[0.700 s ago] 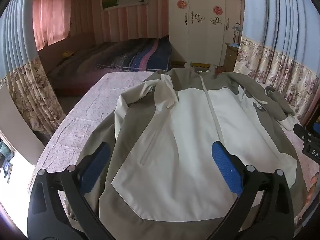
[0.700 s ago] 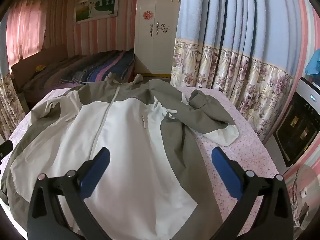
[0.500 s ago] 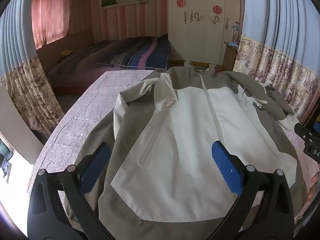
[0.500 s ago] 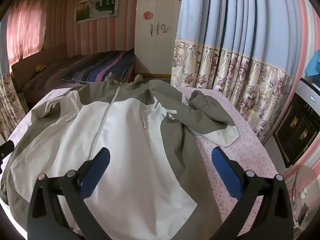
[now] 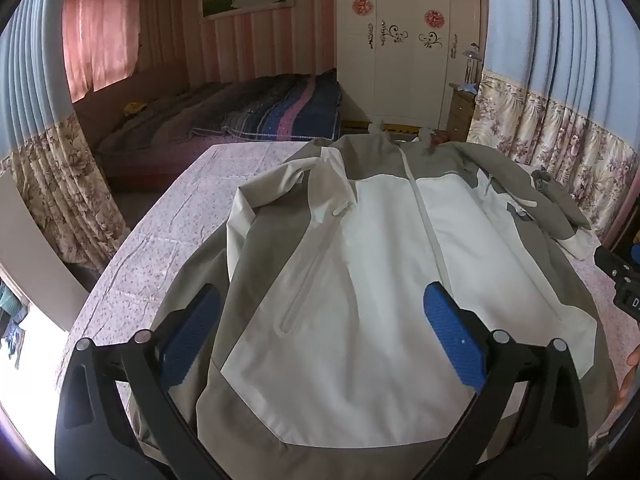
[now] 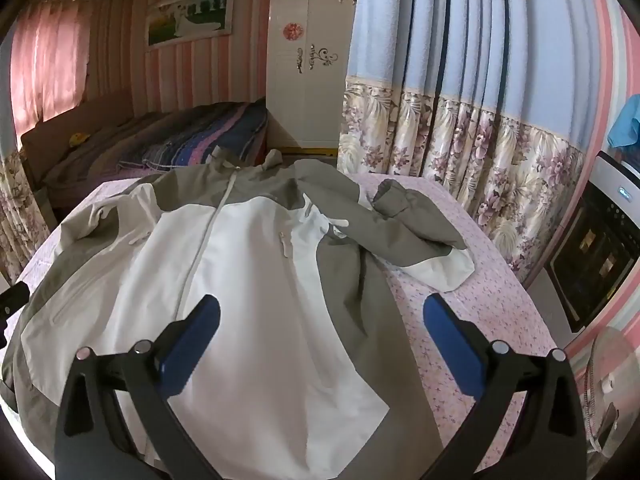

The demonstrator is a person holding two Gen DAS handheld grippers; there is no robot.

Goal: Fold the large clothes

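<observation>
A large white and olive-grey jacket (image 5: 380, 272) lies front up on a pink flowered table (image 5: 168, 232), collar at the far end, zipper closed. Its left sleeve (image 5: 280, 184) is folded across the chest. Its right sleeve (image 6: 404, 228) lies bent to the right on the table. My left gripper (image 5: 320, 332) is open and empty above the jacket's lower left part. My right gripper (image 6: 320, 336) is open and empty above the jacket's lower right part (image 6: 280, 320). The right gripper's tip also shows at the right edge of the left wrist view (image 5: 618, 276).
A bed (image 5: 248, 120) with a striped blanket stands beyond the table. A white wardrobe (image 5: 408, 40) is at the back. Flowered curtains (image 6: 460, 140) hang close along the table's right side, and others (image 5: 52, 184) at the left. A dark appliance (image 6: 600, 248) stands at the far right.
Both grippers have stayed open over the jacket. The left wrist view has shifted slightly; the jacket has not moved.
</observation>
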